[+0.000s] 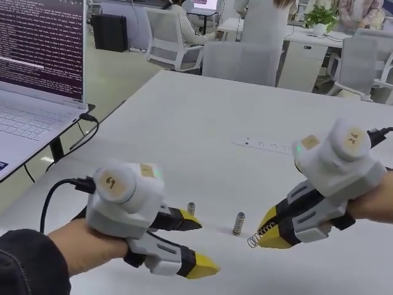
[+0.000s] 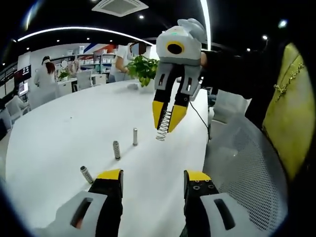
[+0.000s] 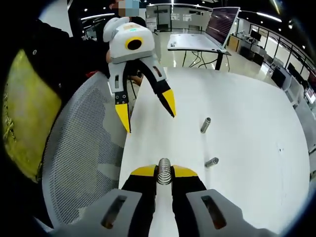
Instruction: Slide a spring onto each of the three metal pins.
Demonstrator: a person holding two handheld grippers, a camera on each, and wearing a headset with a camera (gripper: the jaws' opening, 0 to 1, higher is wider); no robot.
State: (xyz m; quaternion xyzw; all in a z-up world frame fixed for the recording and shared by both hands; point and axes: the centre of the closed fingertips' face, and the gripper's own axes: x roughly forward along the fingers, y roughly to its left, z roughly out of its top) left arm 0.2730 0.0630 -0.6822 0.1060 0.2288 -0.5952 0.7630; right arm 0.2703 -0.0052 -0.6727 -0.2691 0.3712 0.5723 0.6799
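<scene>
Three short metal pins stand on the white table (image 1: pixel 184 123). In the left gripper view, two pins (image 2: pixel 87 174) (image 2: pixel 116 149) wear a spring and the farthest pin (image 2: pixel 135 136) is bare. The head view shows two sprung pins (image 1: pixel 191 208) (image 1: pixel 239 223) between the grippers. My right gripper (image 1: pixel 269 238) is shut on a loose spring (image 1: pixel 260 233), seen end-on between its yellow tips (image 3: pixel 164 177), and hovers just right of the pins. My left gripper (image 1: pixel 206 246) is open and holds nothing, low over the table to the left of the pins.
An open laptop (image 1: pixel 37 74) sits at the far left with a black cable (image 1: pixel 86 132) beside it. A white power strip (image 1: pixel 264 146) lies further back on the table. Office chairs (image 1: pixel 239 61) stand beyond the far edge.
</scene>
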